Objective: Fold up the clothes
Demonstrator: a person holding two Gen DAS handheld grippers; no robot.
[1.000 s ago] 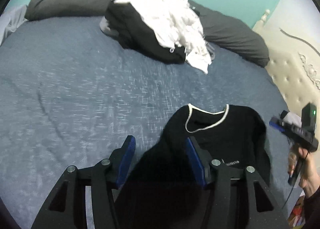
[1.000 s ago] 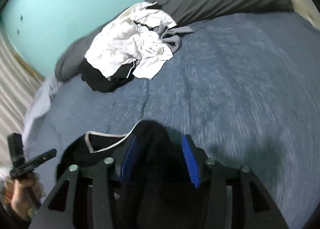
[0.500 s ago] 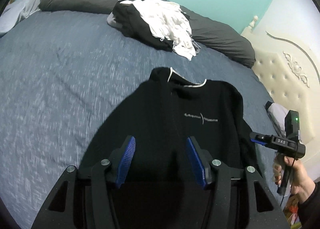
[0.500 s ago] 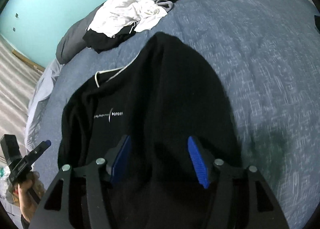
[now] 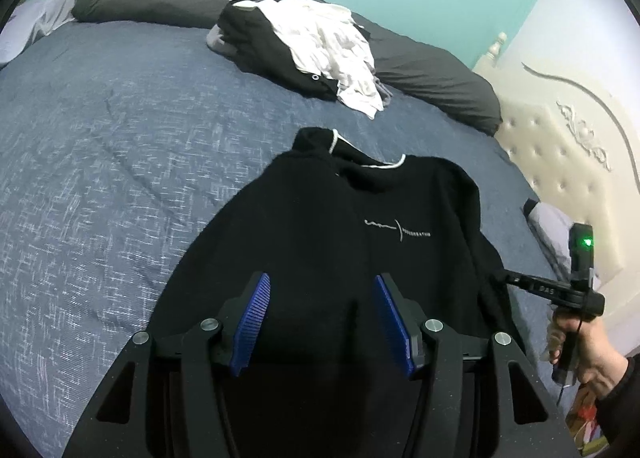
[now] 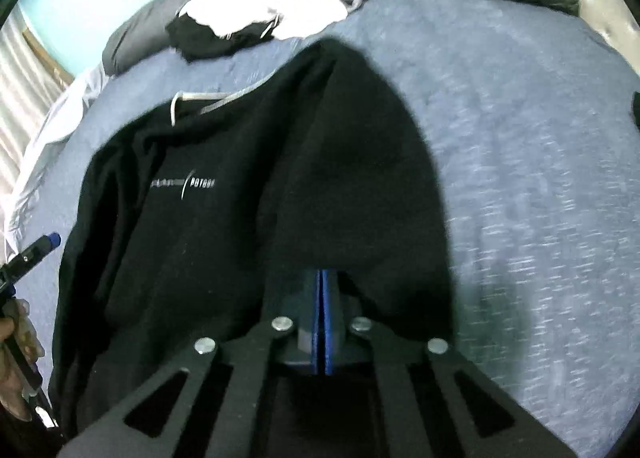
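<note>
Since half a second ago, right gripper [image 6: 322, 322] has closed its pads, seemingly on the hem of the black sweatshirt [image 5: 360, 226], which lies on the bed [image 5: 120, 138], long axis pointing away, collar far. Left gripper [image 5: 320, 322] hovers wide open above the hem.
</note>
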